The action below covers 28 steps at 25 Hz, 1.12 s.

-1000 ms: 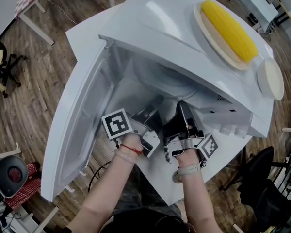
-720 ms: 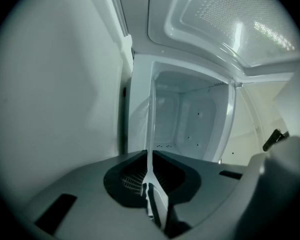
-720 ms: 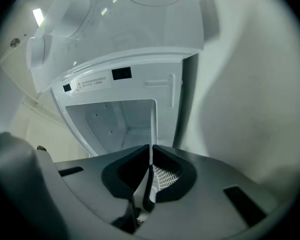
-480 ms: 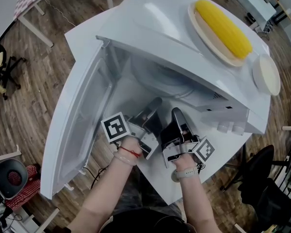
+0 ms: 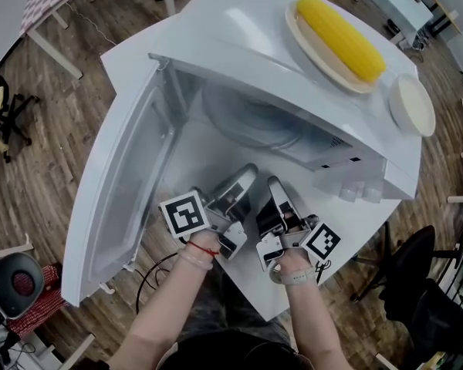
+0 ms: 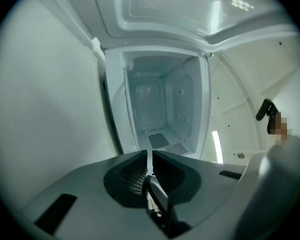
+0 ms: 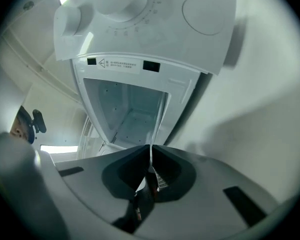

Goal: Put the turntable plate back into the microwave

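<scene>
- The microwave [image 5: 247, 60] stands on a white tabletop [image 5: 131, 52], and its door [image 5: 127, 183] is swung wide open on the microwave's left side.
- The turntable plate [image 5: 251, 126], round and clear, lies inside the microwave on the cavity floor. Its back part is hidden under the microwave's top.
- The left tongs [image 5: 245, 174] are just in front of the microwave's opening and point into it. They are closed, with only a thin slit between the jaws and nothing in them.
- The right tongs [image 5: 273, 183] are beside them, nearer the microwave's knobs [image 5: 361, 194]. They are also closed and empty.
- A corn cob [image 5: 341, 28] lies on a plate [image 5: 312, 46] on top of the microwave.
- A small white dish [image 5: 411, 105] sits on the microwave's top too, just beside that plate.
</scene>
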Motion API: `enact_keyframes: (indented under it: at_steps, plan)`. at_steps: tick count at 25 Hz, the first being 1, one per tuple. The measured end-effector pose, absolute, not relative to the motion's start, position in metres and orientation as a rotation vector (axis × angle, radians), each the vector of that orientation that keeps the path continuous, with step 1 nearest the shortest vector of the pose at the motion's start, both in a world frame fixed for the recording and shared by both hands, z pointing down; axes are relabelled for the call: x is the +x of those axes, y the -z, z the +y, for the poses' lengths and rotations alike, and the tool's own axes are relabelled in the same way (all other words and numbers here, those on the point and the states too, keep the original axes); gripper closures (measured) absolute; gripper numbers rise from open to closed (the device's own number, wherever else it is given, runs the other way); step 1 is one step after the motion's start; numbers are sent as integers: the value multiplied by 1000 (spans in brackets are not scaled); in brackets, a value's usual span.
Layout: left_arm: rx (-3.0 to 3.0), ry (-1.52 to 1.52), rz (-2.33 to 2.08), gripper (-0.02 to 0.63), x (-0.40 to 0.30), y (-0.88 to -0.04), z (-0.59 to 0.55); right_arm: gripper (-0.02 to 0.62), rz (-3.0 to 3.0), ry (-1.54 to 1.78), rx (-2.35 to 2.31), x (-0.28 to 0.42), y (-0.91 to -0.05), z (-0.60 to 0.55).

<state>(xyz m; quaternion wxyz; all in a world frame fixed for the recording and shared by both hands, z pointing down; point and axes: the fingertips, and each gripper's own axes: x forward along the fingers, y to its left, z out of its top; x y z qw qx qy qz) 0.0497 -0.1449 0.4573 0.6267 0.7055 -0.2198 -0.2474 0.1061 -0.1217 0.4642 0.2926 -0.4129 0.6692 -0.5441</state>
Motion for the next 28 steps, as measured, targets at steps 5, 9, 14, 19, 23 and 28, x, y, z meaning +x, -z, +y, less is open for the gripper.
enact_keyframes:
  at_steps: [5,9,14,19,23,28]
  plan:
    - [1912,412,-611,569,48,-445,-135,563,1917,1421,-1167,102,-459,-109]
    - [2053,279,-684,580,47,-442,-118,563,2044,1405,-1233,99,-454,-92]
    - [2119,232,-729,592,42,-434,-99,565,2282,1263,-1273,88,-438,-69]
    - [2125,212,-762,594,41,-432,-77,566,2403,1144,-1314,83,-426,-49]
    - [2113,197,-778,594,39,-430,-59,566,2497,1080,-1362,79,-424,-33]
    - [2133,185,-800,594,33,-422,-39,566,2533,1038,-1363,75,-414,-18]
